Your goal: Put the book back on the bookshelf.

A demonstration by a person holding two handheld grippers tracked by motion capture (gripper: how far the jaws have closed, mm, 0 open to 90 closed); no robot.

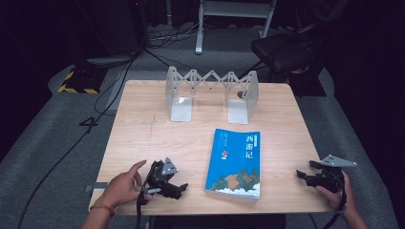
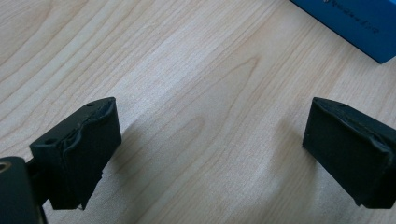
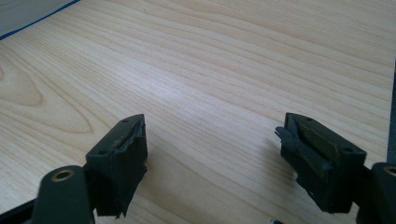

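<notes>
Book (image 1: 235,163), blue-covered, lies flat on the wooden surface (image 1: 143,129) between both tools: just right of the left tool (image 1: 177,187), well left of the right tool (image 1: 302,174). Both stand wide with nothing between them. Bare wood surrounds it; an expanding metal bookend rack (image 1: 211,95) stands beyond it.

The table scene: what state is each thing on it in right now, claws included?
Book: closed, lying flat, blue cover up, between the two claws.
Expandable bookend rack: standing upright at the far side, stretched out, nothing in it.
Left claw: open, nothing between the jaws, low over the wood.
Right claw: open, nothing between the jaws, near the table's right edge.
Table: bare wood around these things.
</notes>
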